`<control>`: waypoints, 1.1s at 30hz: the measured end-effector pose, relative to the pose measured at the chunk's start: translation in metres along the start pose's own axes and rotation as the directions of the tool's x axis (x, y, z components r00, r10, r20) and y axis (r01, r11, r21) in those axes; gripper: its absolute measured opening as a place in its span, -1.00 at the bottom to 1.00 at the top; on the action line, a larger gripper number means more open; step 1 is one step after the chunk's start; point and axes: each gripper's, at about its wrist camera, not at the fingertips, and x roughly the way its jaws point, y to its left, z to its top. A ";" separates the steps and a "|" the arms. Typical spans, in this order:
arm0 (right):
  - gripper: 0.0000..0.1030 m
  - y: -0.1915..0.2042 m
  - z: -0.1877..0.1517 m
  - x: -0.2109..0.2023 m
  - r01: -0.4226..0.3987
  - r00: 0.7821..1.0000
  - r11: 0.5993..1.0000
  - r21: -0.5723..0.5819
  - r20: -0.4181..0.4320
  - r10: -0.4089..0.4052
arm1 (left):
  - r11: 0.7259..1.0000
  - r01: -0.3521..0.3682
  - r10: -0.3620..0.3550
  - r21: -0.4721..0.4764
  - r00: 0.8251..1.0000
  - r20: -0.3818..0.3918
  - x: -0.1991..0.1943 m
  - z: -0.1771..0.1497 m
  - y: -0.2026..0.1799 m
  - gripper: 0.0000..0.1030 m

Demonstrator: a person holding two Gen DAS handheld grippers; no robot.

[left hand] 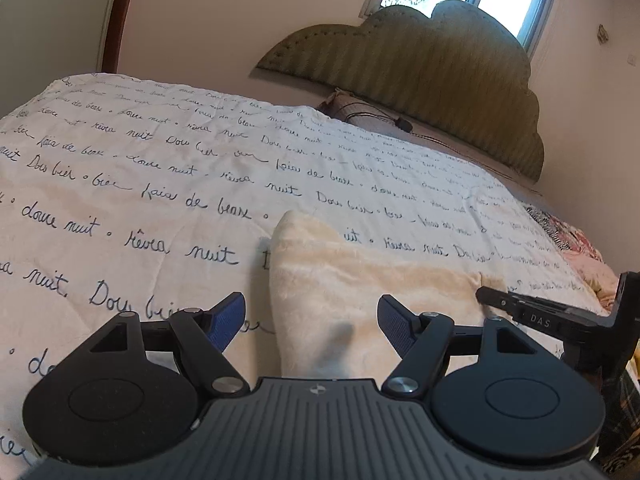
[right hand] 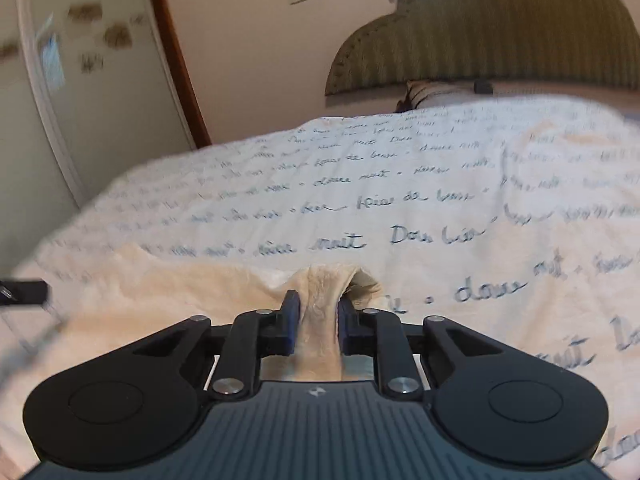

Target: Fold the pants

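Two grippers: my right gripper point(right hand: 318, 312) pinches the pants point(right hand: 318, 280); my left gripper point(left hand: 311, 322) gapes empty. I should grip the edge before lifting evenly off the bed point(left hand: 120, 184).

Cream pants point(left hand: 360, 280) between open gripper point(left hand: 311, 322)

- Pants point(left hand: 340, 280): cream cloth, soft fleecy nap, matt.
- Bedspread point(left hand: 160, 184): white woven cloth, matt, printed with dark script.
- Headboard point(left hand: 440, 80): olive ribbed upholstery.
- Left gripper point(left hand: 311, 320): matt black plastic, blue textured pads point(left hand: 394, 326), bright metal pins.
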 end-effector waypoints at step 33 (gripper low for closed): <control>0.26 0.056 -0.089 -0.146 0.286 0.939 0.939 -0.189 0.248 -0.236 | 0.776 -0.193 0.108 0.601 0.979 0.175 -0.049 -0.123 -0.041 0.81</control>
